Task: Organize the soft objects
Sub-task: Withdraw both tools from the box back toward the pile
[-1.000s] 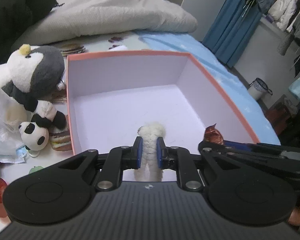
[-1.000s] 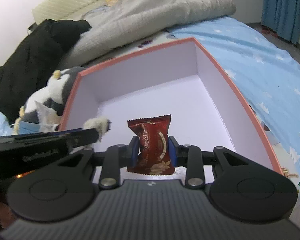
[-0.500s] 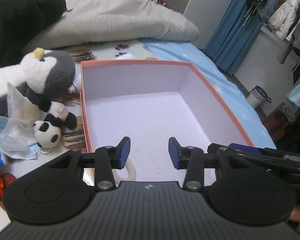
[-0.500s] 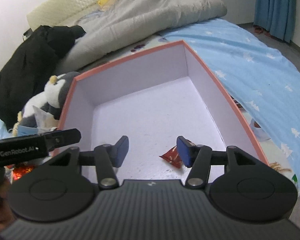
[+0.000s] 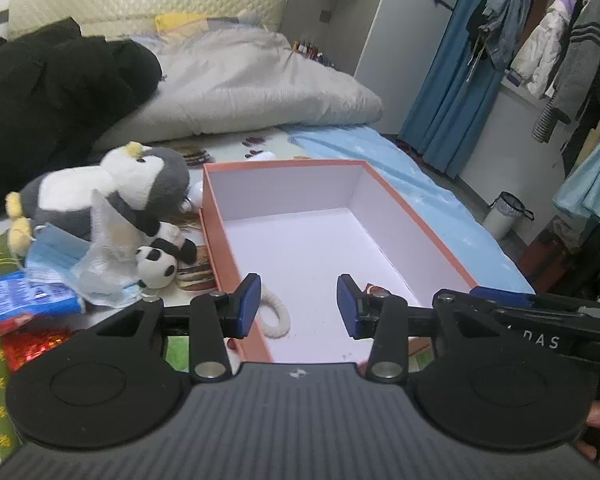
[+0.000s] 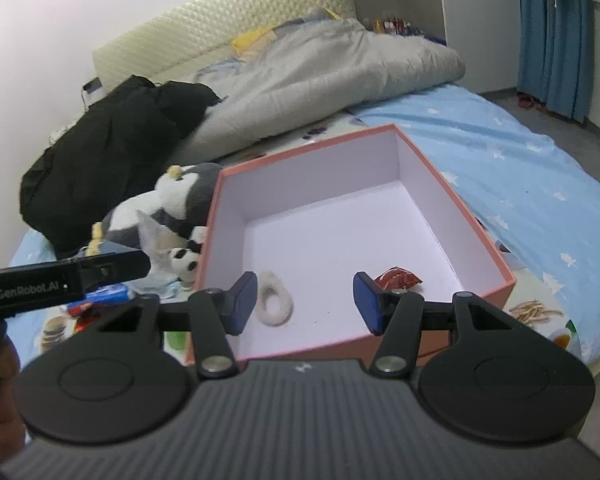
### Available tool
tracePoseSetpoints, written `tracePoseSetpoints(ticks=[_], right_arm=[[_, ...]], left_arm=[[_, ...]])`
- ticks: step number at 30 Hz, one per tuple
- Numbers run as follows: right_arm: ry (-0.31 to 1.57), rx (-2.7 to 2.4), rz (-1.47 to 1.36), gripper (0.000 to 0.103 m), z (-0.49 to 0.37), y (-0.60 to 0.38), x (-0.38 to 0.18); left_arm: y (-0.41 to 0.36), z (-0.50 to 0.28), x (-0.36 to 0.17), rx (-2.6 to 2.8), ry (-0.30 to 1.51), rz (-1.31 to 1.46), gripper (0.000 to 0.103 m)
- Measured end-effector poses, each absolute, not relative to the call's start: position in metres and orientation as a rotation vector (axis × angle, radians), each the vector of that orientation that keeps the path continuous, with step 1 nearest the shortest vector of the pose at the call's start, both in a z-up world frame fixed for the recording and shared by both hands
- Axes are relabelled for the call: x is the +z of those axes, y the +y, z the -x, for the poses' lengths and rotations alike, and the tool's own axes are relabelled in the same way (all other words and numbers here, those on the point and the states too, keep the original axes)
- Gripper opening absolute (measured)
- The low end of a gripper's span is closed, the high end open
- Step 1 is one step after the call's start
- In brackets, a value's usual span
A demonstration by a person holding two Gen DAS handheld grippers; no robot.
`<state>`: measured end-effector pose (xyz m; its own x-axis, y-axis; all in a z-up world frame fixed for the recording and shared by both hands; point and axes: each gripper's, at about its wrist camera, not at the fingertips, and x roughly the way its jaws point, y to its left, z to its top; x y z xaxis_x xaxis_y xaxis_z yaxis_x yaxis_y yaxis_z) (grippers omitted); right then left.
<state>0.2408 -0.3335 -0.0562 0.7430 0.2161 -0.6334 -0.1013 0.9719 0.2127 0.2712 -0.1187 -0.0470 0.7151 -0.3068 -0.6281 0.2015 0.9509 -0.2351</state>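
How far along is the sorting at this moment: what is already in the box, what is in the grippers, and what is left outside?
Done: the fluffy white ring and the red snack packet lie in the pink box. In hand: nothing; the left gripper and right gripper have just opened and are empty. Left: the penguin plush, small panda, face mask and blue packet beside the box.

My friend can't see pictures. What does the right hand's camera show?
An open pink box sits on a bed, holding a fluffy white ring and a red snack packet. The right gripper hovers open above it, holding nothing. A penguin plush and a small panda lie beside the box.
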Motion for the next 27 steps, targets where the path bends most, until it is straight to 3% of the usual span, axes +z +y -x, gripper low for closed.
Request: tracePoseSetpoints(ticks=[13, 27], right_arm=[[0.638, 0.246, -0.159, 0.056, -0.173, -0.302, -0.034], [0.631, 0.354, -0.145, 0.056, -0.122, -0.269, -0.039]], left_arm=[[-0.076, -0.183, -0.018, -0.235, 0.631, 0.158, 0.050], [-0.046, -0.106, -0.033, -0.151, 0.595, 0.154, 0.053]])
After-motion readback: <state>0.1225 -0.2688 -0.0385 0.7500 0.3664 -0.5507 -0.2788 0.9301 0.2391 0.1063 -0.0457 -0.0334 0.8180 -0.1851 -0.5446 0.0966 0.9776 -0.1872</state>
